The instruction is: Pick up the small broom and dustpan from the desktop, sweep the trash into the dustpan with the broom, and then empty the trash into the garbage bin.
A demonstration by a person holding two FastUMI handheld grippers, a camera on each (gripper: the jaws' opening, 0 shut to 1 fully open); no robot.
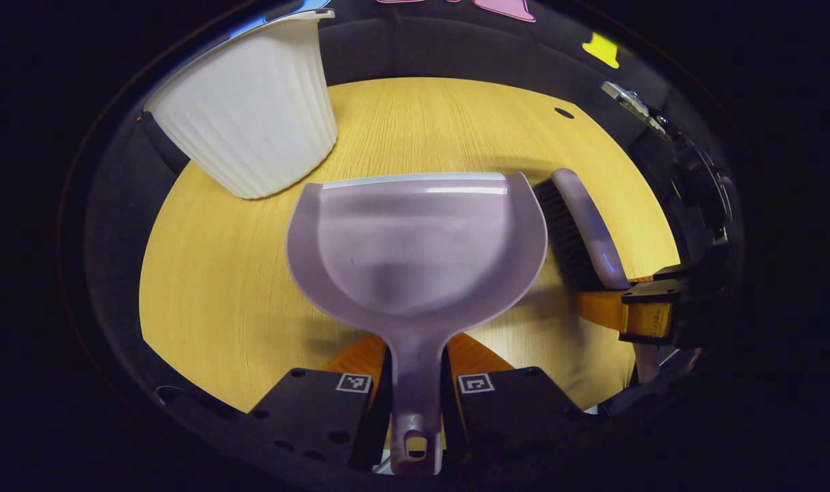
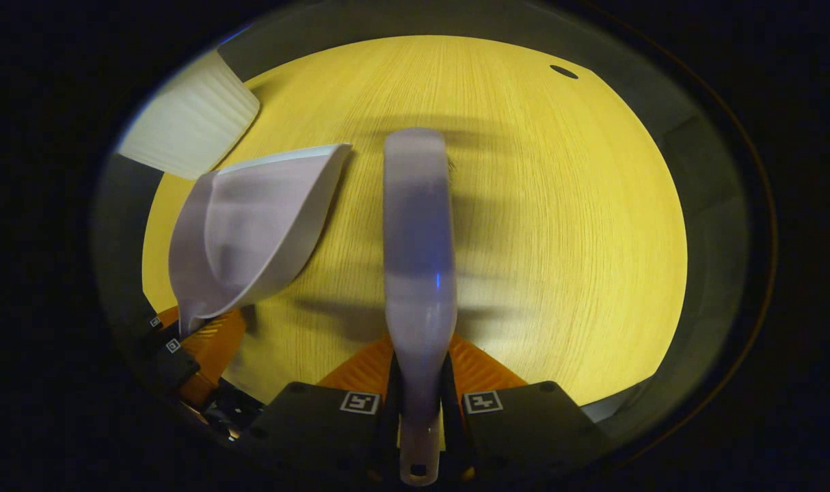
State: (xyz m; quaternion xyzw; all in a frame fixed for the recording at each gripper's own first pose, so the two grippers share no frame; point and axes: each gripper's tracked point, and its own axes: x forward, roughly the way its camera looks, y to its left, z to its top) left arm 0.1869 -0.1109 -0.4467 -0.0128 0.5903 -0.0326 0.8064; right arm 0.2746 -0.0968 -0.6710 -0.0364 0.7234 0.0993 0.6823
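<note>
A pale lilac dustpan [image 1: 415, 246] is held by its handle in my left gripper [image 1: 415, 369], which is shut on it; the pan's mouth faces away, over the wooden table [image 1: 251, 287], and looks empty inside. In the right gripper view the same dustpan [image 2: 251, 219] hangs at the left. My right gripper [image 2: 420, 383] is shut on the handle of the small lilac broom [image 2: 418, 232], which points straight ahead above the table [image 2: 558, 239]. In the left gripper view the broom [image 1: 582, 232] and its dark bristles sit just right of the pan, with the right gripper [image 1: 651, 311] behind it.
A white ribbed garbage bin [image 1: 251, 109] stands at the table's far left, also seen as the bin [image 2: 189, 119] in the right gripper view. A small dark hole [image 1: 564, 113] marks the far side of the tabletop.
</note>
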